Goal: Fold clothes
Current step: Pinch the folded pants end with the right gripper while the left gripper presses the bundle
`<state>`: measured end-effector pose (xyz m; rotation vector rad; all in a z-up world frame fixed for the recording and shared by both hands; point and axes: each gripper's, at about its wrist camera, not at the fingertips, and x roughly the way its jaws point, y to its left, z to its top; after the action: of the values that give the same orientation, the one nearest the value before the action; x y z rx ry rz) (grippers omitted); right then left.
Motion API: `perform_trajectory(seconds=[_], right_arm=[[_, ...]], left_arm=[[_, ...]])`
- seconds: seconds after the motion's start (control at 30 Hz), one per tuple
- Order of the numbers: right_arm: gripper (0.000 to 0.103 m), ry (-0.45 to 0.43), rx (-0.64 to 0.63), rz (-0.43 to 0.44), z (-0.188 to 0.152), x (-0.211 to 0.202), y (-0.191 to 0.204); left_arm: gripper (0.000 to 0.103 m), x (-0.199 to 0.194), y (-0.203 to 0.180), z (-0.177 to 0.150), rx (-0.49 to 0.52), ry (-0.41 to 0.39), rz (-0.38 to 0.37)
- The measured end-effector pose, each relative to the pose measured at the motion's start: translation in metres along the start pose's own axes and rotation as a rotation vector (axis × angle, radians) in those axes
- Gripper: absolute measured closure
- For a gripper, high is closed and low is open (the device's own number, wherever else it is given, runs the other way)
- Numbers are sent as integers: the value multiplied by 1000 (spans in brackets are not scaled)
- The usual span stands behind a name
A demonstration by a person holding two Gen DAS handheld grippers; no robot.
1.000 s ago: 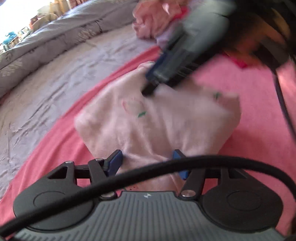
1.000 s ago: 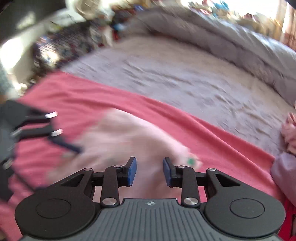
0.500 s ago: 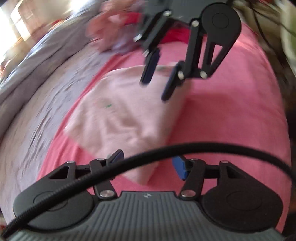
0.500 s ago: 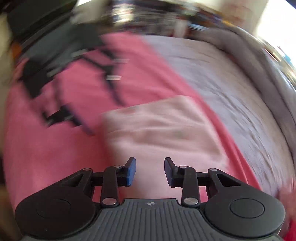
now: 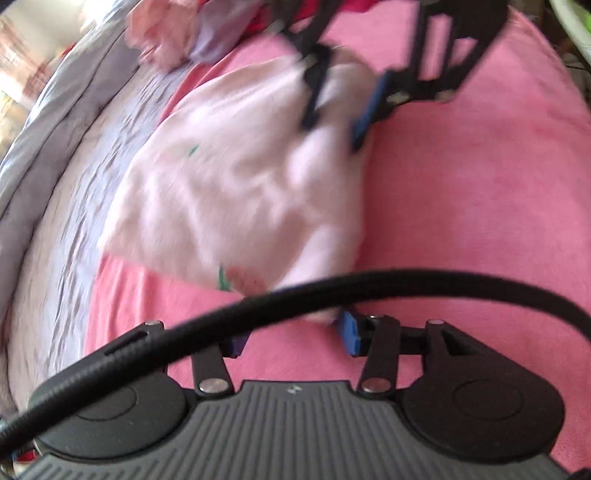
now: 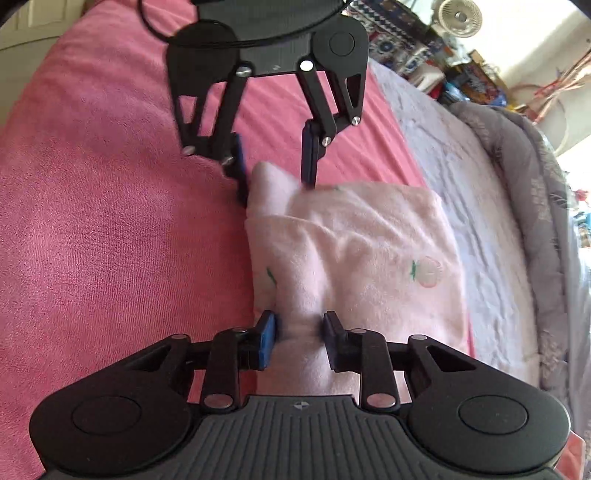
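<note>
A folded pale pink garment (image 6: 365, 251) with small strawberry prints lies on a pink blanket (image 6: 110, 221); it also shows in the left wrist view (image 5: 240, 184). My right gripper (image 6: 300, 332) is open, with its jaws on either side of a bunched corner at the near end. My left gripper (image 5: 295, 334) is open at the opposite end; a corner of cloth lies between its fingers. In the right wrist view the left gripper (image 6: 275, 173) straddles the far corner. In the left wrist view the right gripper (image 5: 338, 107) stands over the far edge, blurred.
A pile of pink and lilac clothes (image 5: 173, 33) lies beyond the garment. A grey-lilac sheet (image 6: 491, 229) and a grey quilt (image 6: 546, 192) run along one side of the pink blanket. A black cable (image 5: 332, 291) crosses the left wrist view.
Both grippers have swung to opposite ends of the garment and come down onto its corners. The right jaws now have cloth between them. The garment looks more bunched.
</note>
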<state>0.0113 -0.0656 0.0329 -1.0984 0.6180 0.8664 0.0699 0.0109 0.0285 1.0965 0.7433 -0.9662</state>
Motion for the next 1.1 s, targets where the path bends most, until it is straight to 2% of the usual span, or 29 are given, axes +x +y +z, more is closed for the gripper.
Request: perform_trajectory(seconds=[0.07, 0.1, 0.13, 0.2, 0.27, 0.33, 0.37, 0.4, 0.43, 0.5, 0.6, 0.67, 0.73, 0.77, 0.8, 0.9, 0.97, 1.03, 1.1], right_arm=[[45, -17, -38, -65, 5, -8, 10], [25, -42, -76, -105, 6, -11, 18], [22, -65, -120, -127, 6, -12, 26], [23, -55, -174, -124, 6, -6, 38], [23, -33, -167, -122, 6, 5, 44], [25, -29, -159, -185, 9, 17, 47], [30, -25, -152, -214, 11, 23, 47], [54, -7, -124, -221, 13, 30, 44], [59, -1, -75, -200, 16, 34, 36], [61, -3, 14, -169, 22, 34, 21], [63, -10, 75, -157, 25, 26, 7], [64, -11, 120, -149, 27, 22, 0], [65, -12, 177, -131, 30, 19, -9], [65, -13, 206, -122, 32, 19, -14], [66, -11, 236, -113, 34, 18, -18], [69, 3, 248, -104, 26, 19, -28], [69, 6, 149, -140, 19, 19, -15], [69, 10, 9, -175, -7, 15, 5], [69, 36, -57, -189, -22, 19, 5]], left_arm=[[50, -5, -5, 2, 56, -2, 53], [50, -8, -10, 4, 97, -8, 86], [50, -12, -15, 5, 140, -15, 119], [49, -18, -25, 6, 217, -33, 166], [49, -21, -34, 8, 271, -47, 178], [47, -23, -42, 11, 314, -53, 190], [47, -23, -46, 13, 325, -52, 197], [44, -23, -49, 14, 338, -49, 214], [41, -23, -51, 14, 352, -46, 230], [32, -22, -55, 15, 386, -56, 287], [32, -22, -58, 17, 414, -88, 363], [32, -19, -59, 22, 409, -100, 341], [45, -3, -60, 29, 398, -87, 320], [66, 4, -60, 32, 388, -76, 319], [75, 11, -59, 36, 371, -63, 321], [82, 23, -51, 39, 318, -40, 320], [86, 29, -45, 40, 283, -28, 317], [88, 34, -39, 40, 247, -15, 313], [103, 40, -30, 38, 208, 21, 315]])
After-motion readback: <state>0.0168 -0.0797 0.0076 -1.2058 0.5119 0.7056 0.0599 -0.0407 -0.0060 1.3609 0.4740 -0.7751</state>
